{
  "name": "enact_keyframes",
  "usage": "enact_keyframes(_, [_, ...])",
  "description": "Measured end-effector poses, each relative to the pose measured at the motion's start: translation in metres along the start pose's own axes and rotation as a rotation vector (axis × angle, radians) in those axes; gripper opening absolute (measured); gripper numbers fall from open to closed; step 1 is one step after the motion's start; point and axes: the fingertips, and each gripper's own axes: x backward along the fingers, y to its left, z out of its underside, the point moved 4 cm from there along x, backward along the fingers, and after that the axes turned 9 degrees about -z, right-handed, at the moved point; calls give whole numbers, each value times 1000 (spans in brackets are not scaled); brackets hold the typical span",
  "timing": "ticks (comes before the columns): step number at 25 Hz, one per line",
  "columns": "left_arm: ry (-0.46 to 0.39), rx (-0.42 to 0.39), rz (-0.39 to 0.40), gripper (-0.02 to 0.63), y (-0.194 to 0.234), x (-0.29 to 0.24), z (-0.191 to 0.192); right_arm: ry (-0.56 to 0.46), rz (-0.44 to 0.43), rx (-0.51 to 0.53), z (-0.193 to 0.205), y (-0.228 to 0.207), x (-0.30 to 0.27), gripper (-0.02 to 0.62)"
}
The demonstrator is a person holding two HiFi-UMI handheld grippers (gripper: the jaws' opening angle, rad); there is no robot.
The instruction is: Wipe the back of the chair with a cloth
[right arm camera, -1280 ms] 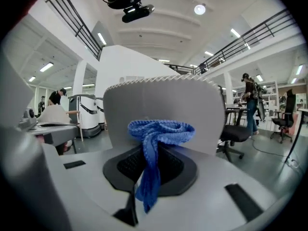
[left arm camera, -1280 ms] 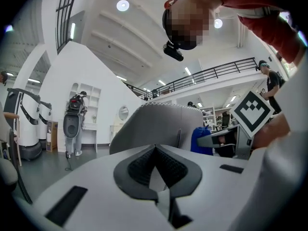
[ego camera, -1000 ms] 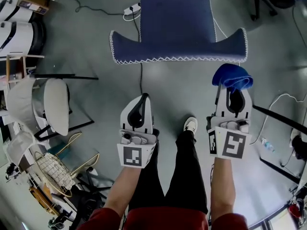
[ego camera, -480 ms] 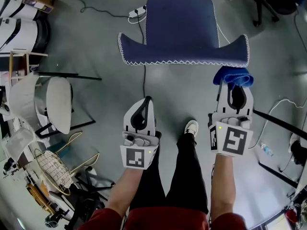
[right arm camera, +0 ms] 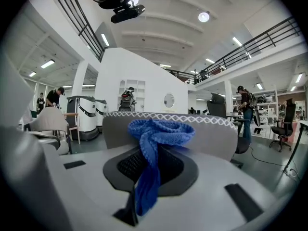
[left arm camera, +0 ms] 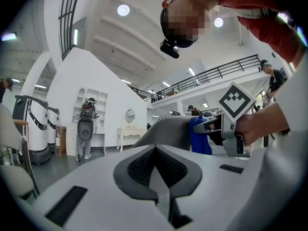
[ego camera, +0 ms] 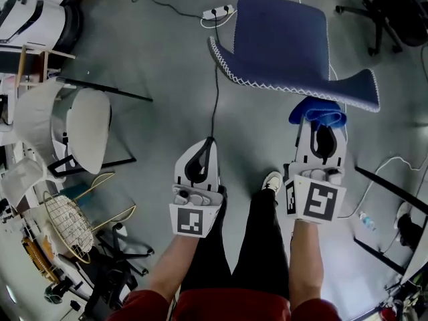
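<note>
Both forearms reach forward side by side, lower centre. Left gripper (ego camera: 207, 142) clenched, empty. Right gripper (ego camera: 319, 122) grasps blue cloth (ego camera: 318, 110), right of centre, at the chair (ego camera: 284, 42) back's stitched edge. Grey floor (ego camera: 154, 59); white chair (ego camera: 83, 129) at left.

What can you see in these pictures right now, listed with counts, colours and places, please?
blue chair: one, blue with white stitched edge, ahead of the person
cloth: one, blue, by the chair back's edge
power strip: one, white, on the floor left of the blue chair
white chair: one, white, left
wire basket: one, pale, lower left
office chair: one, black, upper right
trousers: black, bottom centre
shoe: one, white, between the grippers
left gripper: white, shut, empty
right gripper: white, shut on the cloth
</note>
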Motion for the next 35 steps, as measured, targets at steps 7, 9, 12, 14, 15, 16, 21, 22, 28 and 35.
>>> enact_keyframes(7, [2, -23, -38, 14, 46, 16, -6, 7, -59, -2, -11, 58, -27, 61])
enact_keyframes(9, [1, -22, -55, 14, 58, 19, -8, 9, -93, 11, -15, 78, -39, 61])
enact_keyframes(12, [13, -13, -69, 14, 74, 24, -10, 21, -118, 3, -17, 101, -57, 61])
enact_keyframes(14, [24, -14, -71, 12, 83, 28, -14, 25, -110, -18, -16, 107, -63, 61])
enact_keyframes(15, [29, -15, -69, 14, 85, 30, -16, 26, -104, -33, -15, 108, -65, 61])
enact_keyframes(16, [33, -17, -66, 14, 87, 32, -20, 31, -101, -44, -15, 108, -65, 61])
enact_keyframes(21, [53, -33, -32, 14, 88, 37, -43, 76, -91, -56, -15, 112, -64, 61])
enact_keyframes(22, [67, -32, -27, 14, 87, 39, -48, 91, -93, -65, -15, 113, -63, 61])
enact_keyframes(28, [186, 83, -44, 14, 76, 41, -86, 161, -124, -108, -31, 114, -28, 61])
enact_keyframes(35, [157, 95, 8, 14, 72, 34, -164, 130, -129, -135, -105, 106, 42, 60])
